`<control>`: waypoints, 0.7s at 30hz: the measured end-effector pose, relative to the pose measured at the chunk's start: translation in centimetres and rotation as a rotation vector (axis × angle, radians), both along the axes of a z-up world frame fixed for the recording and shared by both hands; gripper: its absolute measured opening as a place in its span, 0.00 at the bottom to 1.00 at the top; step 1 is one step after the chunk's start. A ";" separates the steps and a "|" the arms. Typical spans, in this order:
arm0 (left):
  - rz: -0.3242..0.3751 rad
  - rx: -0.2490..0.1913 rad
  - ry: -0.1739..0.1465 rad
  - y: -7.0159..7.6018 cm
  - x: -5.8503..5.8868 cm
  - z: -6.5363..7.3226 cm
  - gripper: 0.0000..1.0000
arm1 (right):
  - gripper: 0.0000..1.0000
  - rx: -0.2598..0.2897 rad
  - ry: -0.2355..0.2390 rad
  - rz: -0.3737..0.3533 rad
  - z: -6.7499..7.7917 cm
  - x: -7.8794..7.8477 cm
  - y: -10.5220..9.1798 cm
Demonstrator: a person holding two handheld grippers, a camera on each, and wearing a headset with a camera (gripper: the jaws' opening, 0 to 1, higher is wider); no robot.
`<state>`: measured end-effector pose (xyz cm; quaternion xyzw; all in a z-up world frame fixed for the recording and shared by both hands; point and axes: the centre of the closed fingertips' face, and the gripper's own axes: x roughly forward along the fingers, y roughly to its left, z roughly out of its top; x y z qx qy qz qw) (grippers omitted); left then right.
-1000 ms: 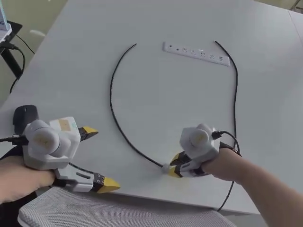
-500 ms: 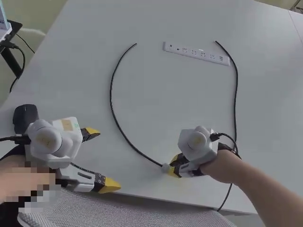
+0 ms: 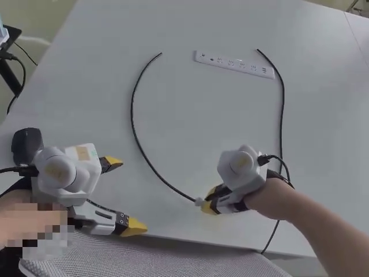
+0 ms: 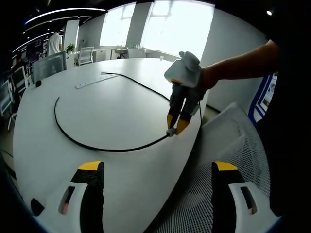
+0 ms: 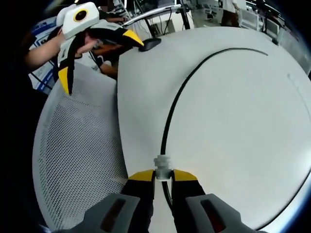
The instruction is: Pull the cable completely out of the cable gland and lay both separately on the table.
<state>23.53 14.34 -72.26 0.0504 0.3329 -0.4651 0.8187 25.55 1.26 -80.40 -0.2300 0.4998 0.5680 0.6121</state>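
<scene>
Gland (image 5: 163,166) sits pinched between the closed tips of the right gripper (image 5: 163,177), low at the near edge of the table (image 3: 207,109). The cable (image 3: 134,130) is still threaded through it and curves off in a long arc to a free end on the far side (so, as I judge it, nothing has been pulled out yet). Left to do: grasp the cable, draw it clear of the gland, and lay the two down apart. The right gripper points along the edge toward the left gripper (image 3: 124,194), with the forearm reaching in from the right. The left one hangs over the near-left corner, jaws spread wide and empty, well apart from the cable.
</scene>
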 end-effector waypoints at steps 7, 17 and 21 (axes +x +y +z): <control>-0.025 -0.008 -0.024 -1.3 0.3 0.8 0.92 | 0.07 0.025 -0.012 0.008 2.1 -0.2 0.3; -0.071 -0.044 -0.057 -3.8 1.4 1.8 0.91 | 0.06 0.053 -0.054 0.042 5.9 -0.5 0.6; -0.090 -0.056 -0.061 -4.8 1.4 2.1 0.91 | 0.06 0.057 -0.073 0.053 6.9 -0.5 0.6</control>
